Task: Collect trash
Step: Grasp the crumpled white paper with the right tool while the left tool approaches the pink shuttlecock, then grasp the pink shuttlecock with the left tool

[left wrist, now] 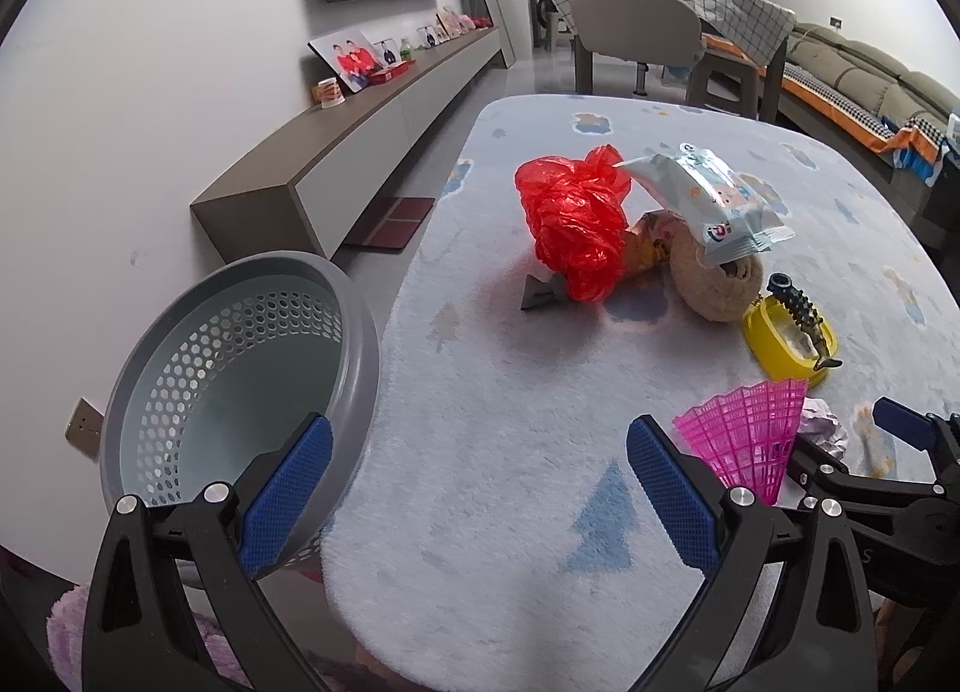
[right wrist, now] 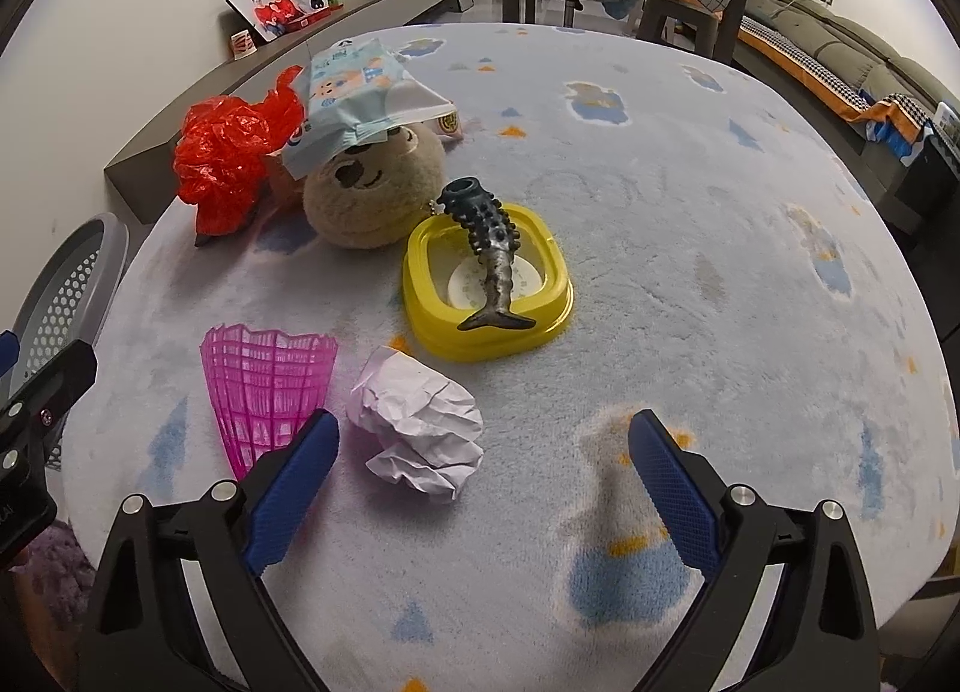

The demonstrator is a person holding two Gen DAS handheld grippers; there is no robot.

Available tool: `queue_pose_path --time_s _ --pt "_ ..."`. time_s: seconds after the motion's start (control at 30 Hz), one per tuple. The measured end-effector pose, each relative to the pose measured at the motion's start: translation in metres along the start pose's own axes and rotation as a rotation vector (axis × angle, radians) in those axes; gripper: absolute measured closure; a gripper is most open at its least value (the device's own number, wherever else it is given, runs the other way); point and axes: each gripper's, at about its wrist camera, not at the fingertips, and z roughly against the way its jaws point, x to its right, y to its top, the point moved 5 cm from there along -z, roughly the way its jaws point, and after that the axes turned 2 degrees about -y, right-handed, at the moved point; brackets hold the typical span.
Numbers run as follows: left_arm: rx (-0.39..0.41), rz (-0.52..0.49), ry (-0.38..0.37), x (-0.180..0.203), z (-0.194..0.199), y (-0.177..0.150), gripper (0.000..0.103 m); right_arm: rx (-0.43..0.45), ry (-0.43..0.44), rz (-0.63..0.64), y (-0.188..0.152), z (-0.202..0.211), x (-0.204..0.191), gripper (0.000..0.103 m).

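Note:
A crumpled white paper ball (right wrist: pixel 420 428) lies on the pale blue rug-covered table, just ahead of my open, empty right gripper (right wrist: pixel 483 488). A pink plastic mesh cone (right wrist: pixel 264 386) lies left of it; it also shows in the left wrist view (left wrist: pixel 750 434). A crumpled red plastic bag (left wrist: pixel 576 224) and a wet-wipe pack (left wrist: pixel 708 200) sit further back. My left gripper (left wrist: pixel 480 494) is open and empty over the table's near left edge, beside a grey perforated basket (left wrist: pixel 240 368) that stands off the table to the left.
A plush bear head (right wrist: pixel 372 194) lies under the wipe pack (right wrist: pixel 360 92). A yellow dish (right wrist: pixel 486 284) holds a dark spiked fish toy (right wrist: pixel 486 248). A small grey scrap (left wrist: pixel 540 293) lies by the red bag. A chair and sofa stand behind the table.

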Motion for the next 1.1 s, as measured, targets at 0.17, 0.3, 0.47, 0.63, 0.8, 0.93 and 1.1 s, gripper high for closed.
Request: queue_pose_path --time_s 0.17,0.3,0.47,0.63,0.8,0.93,1.1 --pt "0.000 0.002 -0.016 0.002 -0.001 -0.002 0.006 -0.004 -0.004 0.026 0.001 -0.004 -0.006 0.034" --pt "0.001 0.003 -0.033 0.005 -0.001 -0.004 0.006 -0.006 0.017 0.036 -0.001 -0.004 -0.009 0.047" --pt "0.003 -0.008 -0.061 0.013 0.000 -0.009 0.006 -0.005 0.052 0.035 -0.003 0.001 -0.010 0.068" --pt "-0.005 -0.021 -0.098 0.024 0.002 -0.013 0.006 0.005 0.087 0.000 -0.006 0.011 -0.001 0.069" --pt "-0.015 -0.044 -0.122 0.043 0.001 -0.015 0.006 0.026 0.085 -0.065 -0.005 0.023 0.023 0.069" --pt "-0.022 -0.056 -0.145 0.060 -0.001 -0.016 0.006 0.040 0.082 -0.122 -0.008 0.032 0.046 0.069" --pt "-0.054 -0.068 -0.178 0.083 -0.012 -0.017 0.006 0.049 0.083 -0.176 -0.011 0.040 0.068 0.069"
